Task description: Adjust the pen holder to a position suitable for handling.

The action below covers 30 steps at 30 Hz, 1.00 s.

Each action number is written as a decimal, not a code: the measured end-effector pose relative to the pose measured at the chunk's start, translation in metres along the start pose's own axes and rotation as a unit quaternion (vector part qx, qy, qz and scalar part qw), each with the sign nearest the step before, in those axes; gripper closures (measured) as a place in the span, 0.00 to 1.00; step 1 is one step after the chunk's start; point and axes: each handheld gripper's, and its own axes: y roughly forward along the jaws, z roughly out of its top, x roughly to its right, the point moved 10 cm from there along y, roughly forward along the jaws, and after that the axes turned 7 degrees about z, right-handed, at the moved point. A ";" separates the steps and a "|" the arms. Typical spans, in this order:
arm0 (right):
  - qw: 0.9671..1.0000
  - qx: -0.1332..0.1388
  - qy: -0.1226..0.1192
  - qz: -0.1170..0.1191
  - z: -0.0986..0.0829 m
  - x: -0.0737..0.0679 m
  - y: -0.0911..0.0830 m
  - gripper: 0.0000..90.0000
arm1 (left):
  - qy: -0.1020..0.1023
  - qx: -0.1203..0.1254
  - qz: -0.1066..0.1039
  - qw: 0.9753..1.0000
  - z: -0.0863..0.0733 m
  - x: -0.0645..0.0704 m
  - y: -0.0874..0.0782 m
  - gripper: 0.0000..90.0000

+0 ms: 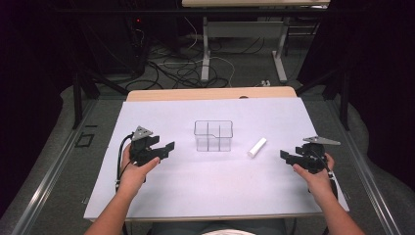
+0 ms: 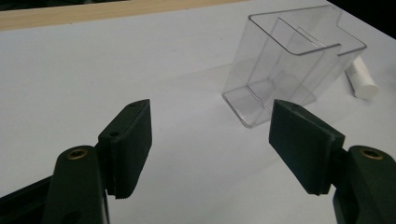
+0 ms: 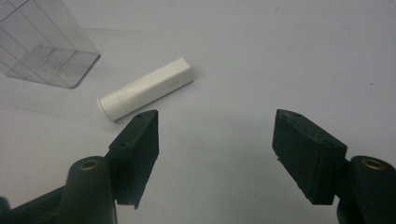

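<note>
Both grippers rest on the white tabletop [image 1: 195,181] with jaws wide apart: left gripper [image 1: 167,149] left of the clear plastic divided container [image 1: 213,135], right gripper [image 1: 285,156] right of the white cylindrical tube [image 1: 257,147], which lies just right of the container.

Both forearms come in from the near edge of the table [image 1: 161,200], bare and angled slightly inward. The left hand [image 1: 136,171] grips the left gripper [image 1: 166,149] over the table's left part, jaws spread wide and aimed toward the table's middle. The right hand [image 1: 315,174] holds the right gripper [image 1: 286,156] near the table's right edge, jaws likewise wide apart, pointing left. Each gripper sits low over the table and holds nothing.
</note>
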 end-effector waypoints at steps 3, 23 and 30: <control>1.000 -0.013 -0.001 0.017 -0.003 -0.004 0.004 0.38 | 0.008 -0.006 0.012 1.000 -0.006 -0.004 -0.003 0.30; 0.990 0.001 -0.130 0.055 0.003 -0.025 0.018 0.43 | -0.043 -0.005 0.021 0.999 -0.020 -0.015 -0.004 0.00; 0.989 -0.013 -0.130 0.075 0.019 -0.034 0.022 0.32 | -0.041 0.005 0.030 0.999 -0.021 -0.022 -0.006 0.00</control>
